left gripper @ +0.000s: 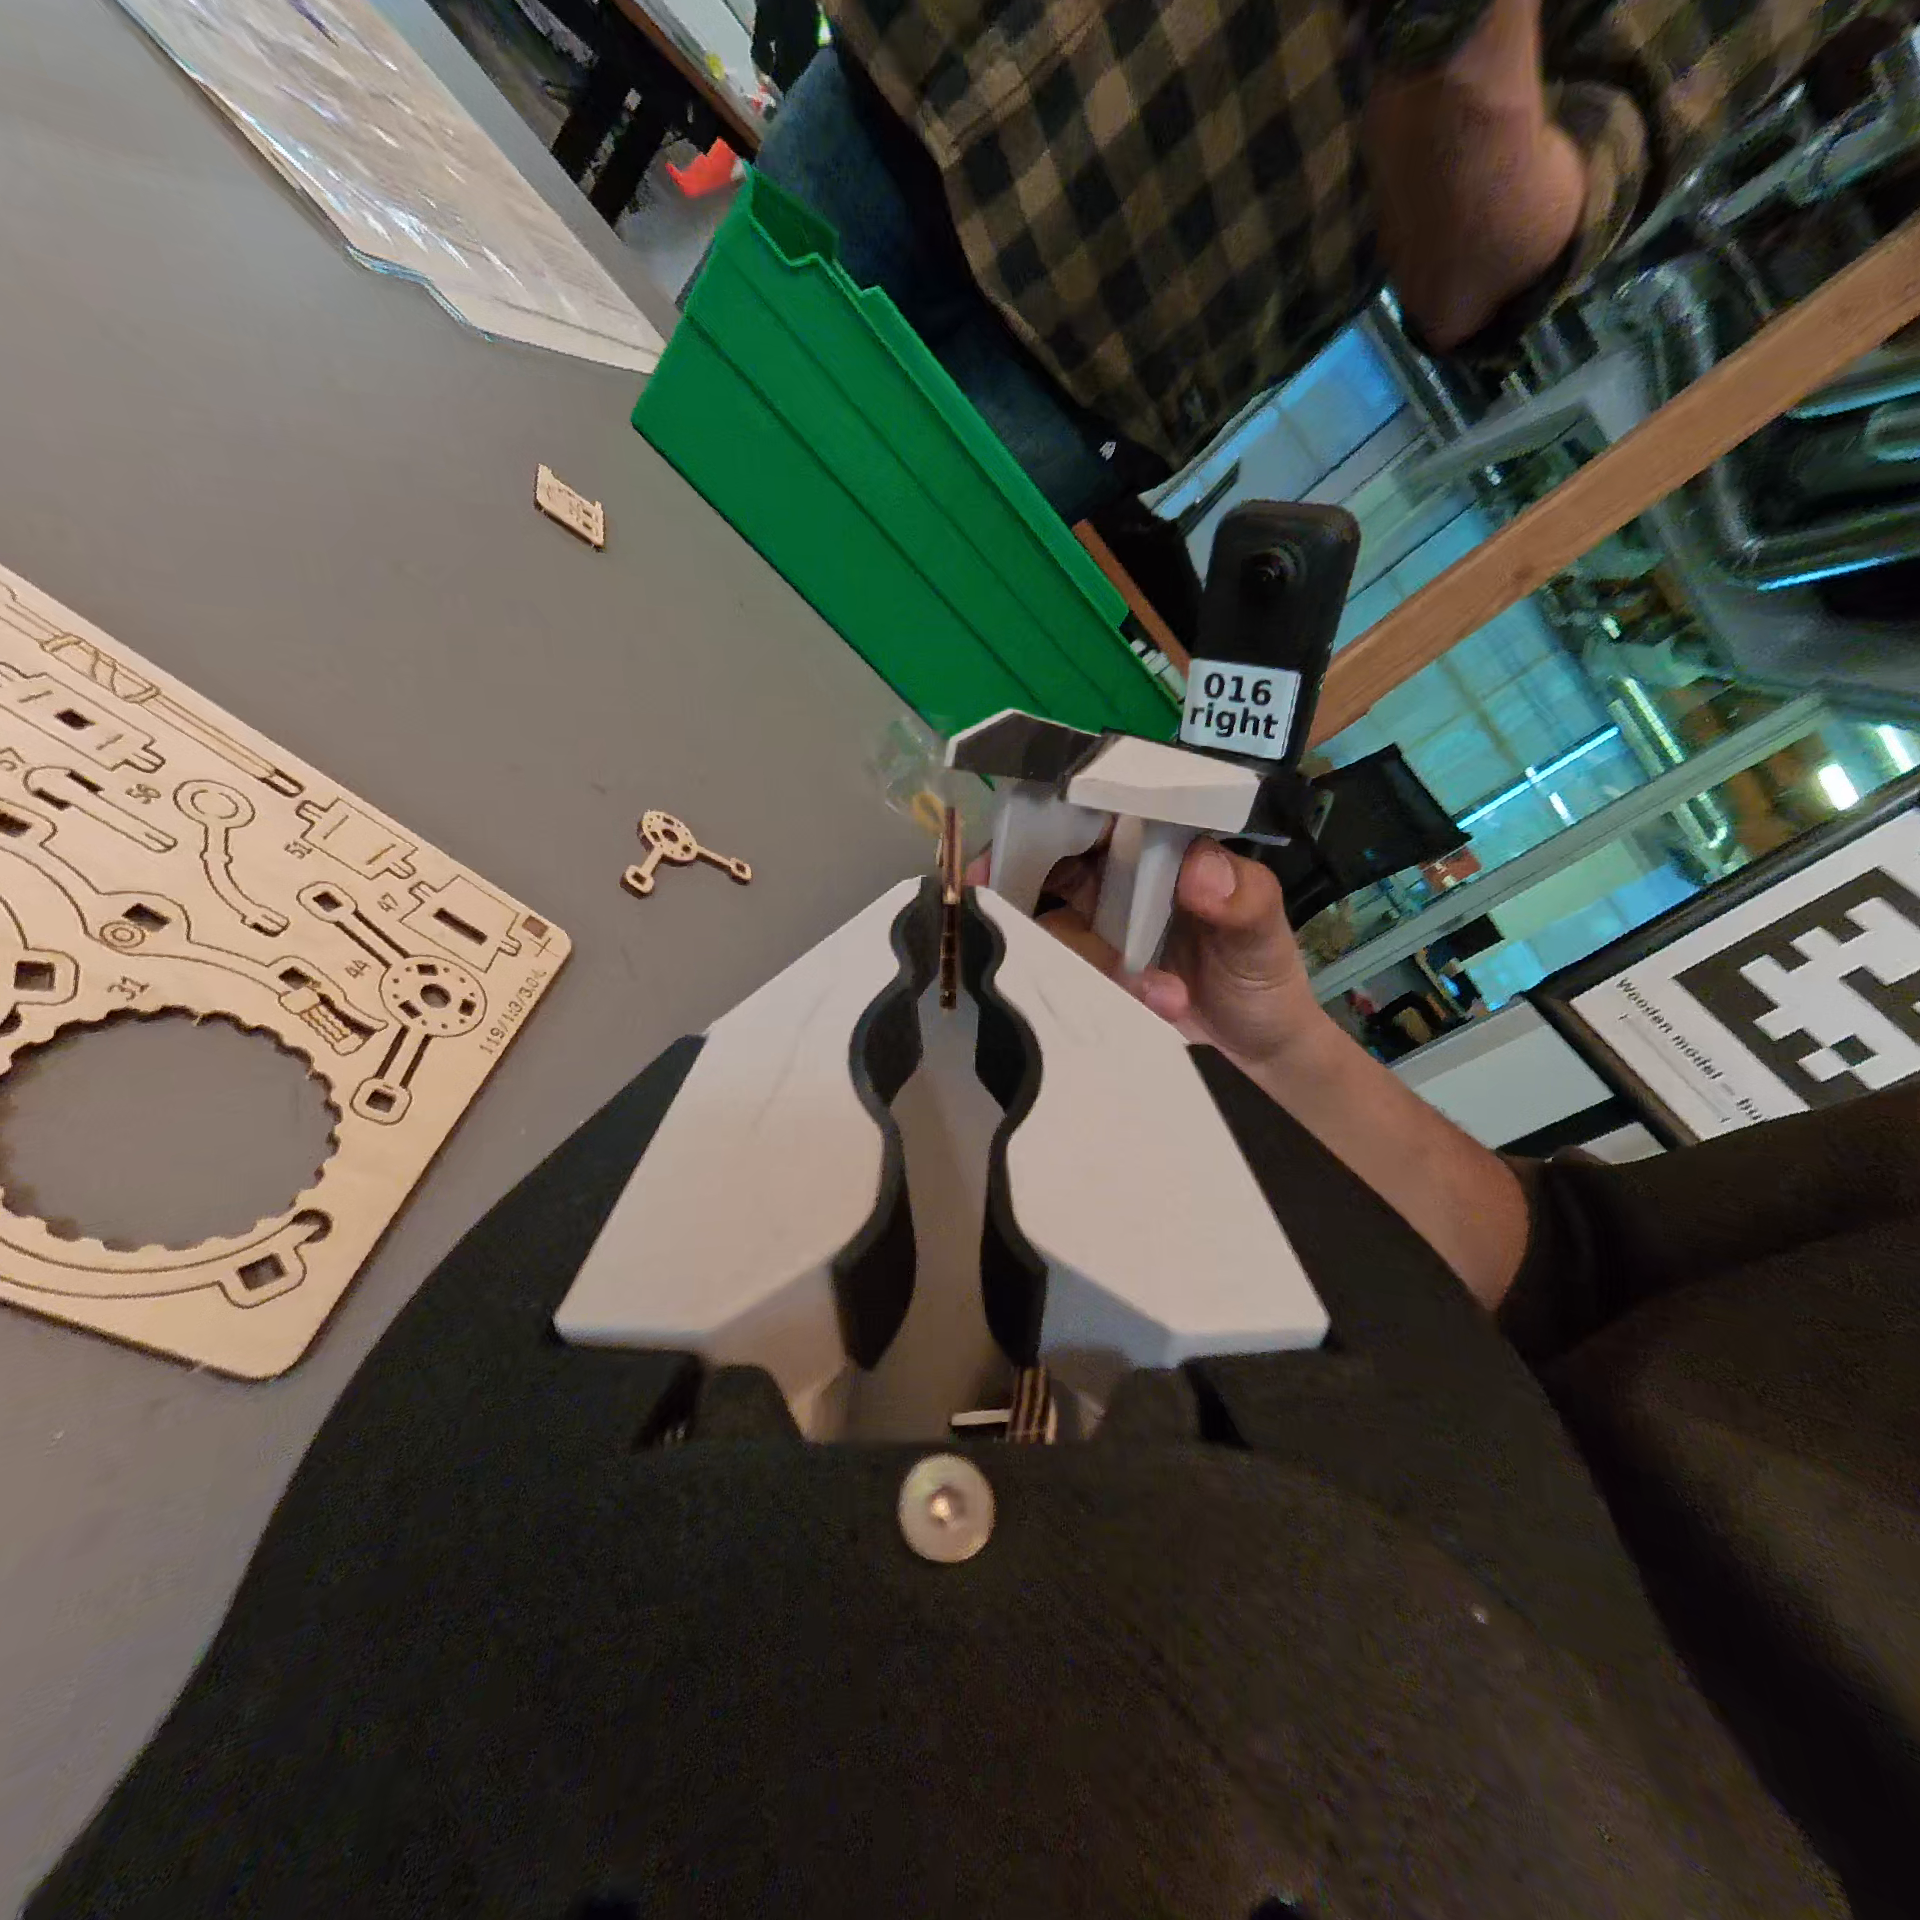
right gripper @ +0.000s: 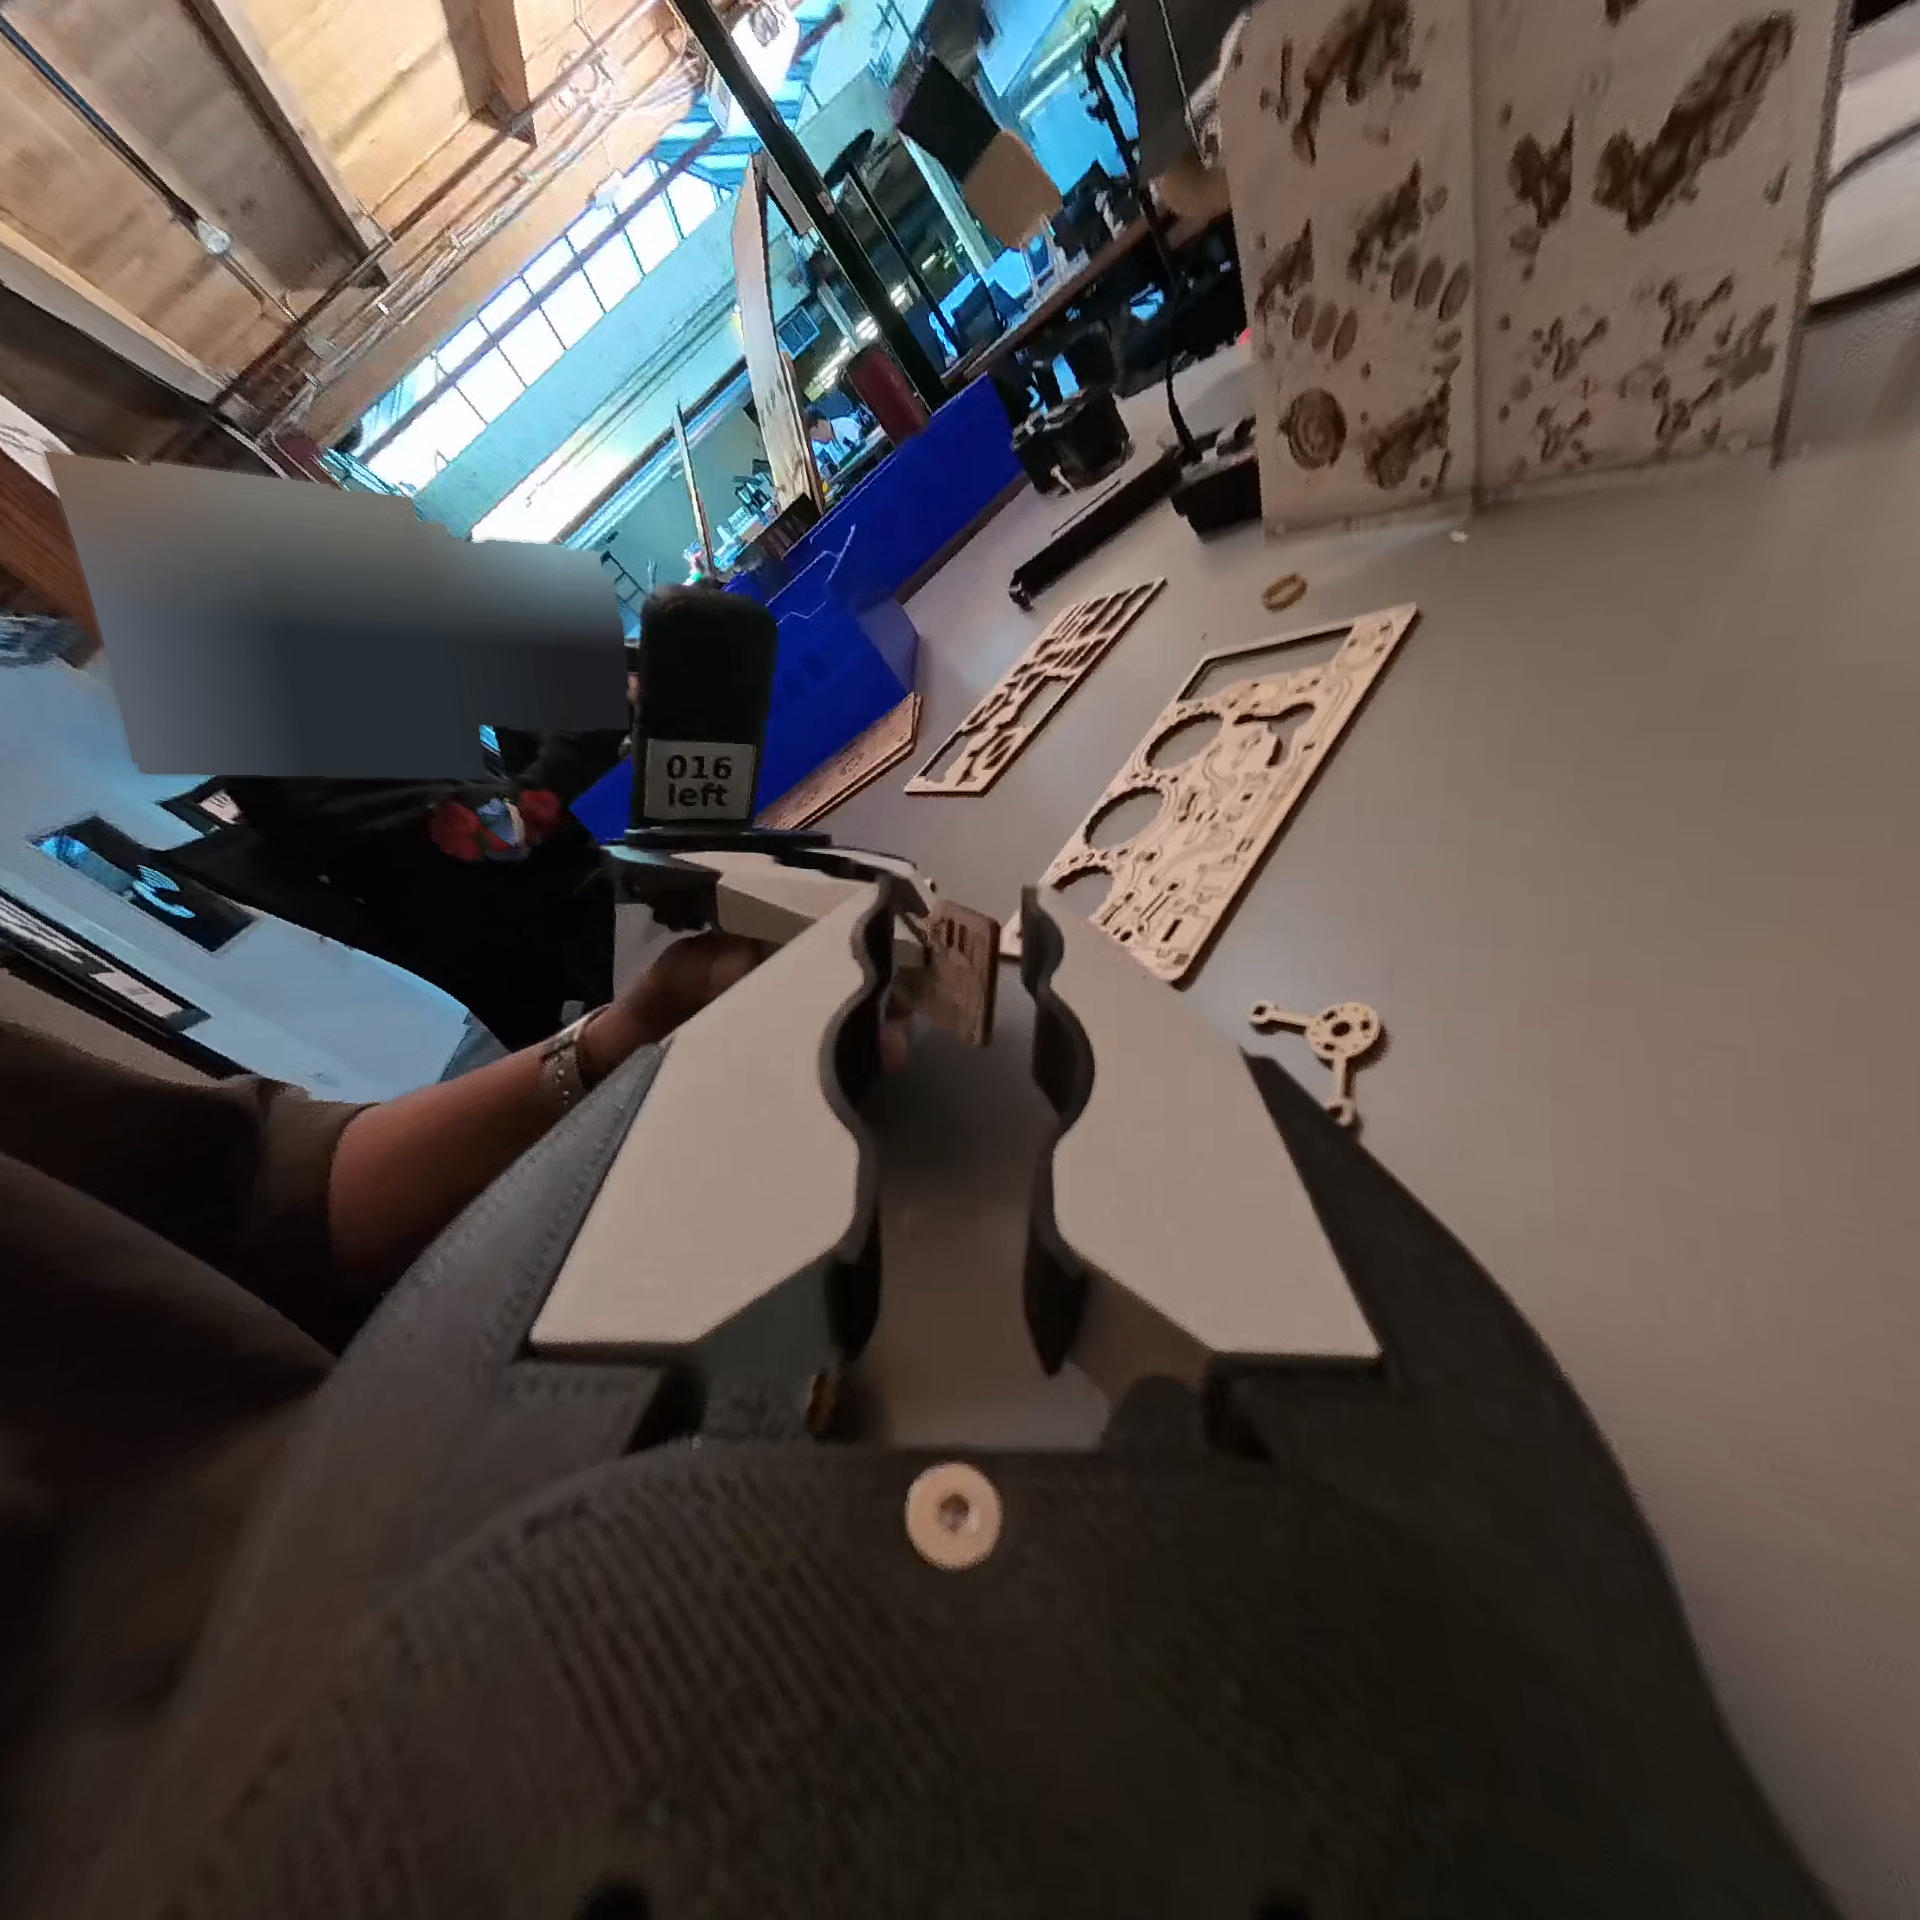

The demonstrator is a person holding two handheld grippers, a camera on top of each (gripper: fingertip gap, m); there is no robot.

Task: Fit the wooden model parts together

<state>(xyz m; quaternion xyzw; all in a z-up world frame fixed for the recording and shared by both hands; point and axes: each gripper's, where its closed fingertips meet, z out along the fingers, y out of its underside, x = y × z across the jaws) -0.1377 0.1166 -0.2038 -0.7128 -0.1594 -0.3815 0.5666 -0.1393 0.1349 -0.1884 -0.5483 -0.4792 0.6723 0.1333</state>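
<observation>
Left gripper [left gripper: 948, 902] clamps one thin wooden piece [left gripper: 948, 935]; right gripper [right gripper: 951, 909] stands apart. Two loose wooden parts [left gripper: 681, 852] [left gripper: 569, 505] lie beside one cut-out sheet [left gripper: 208, 987]; each gripper carries one printed label.

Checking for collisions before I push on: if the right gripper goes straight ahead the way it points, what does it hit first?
Probably the small wooden plate clamped in the left gripper, right off the open right gripper tips; depth is uncertain.

wooden parts, in the air and on the table

a thin flat wooden piece [left gripper: 948, 935] stands edge-on, pinched above the grey table [left gripper: 416, 644]. a small round-headed part [left gripper: 681, 852] lies near the cut-out sheet [left gripper: 260, 1039]; a small rectangular tab [left gripper: 569, 505] lies farther off.
</observation>
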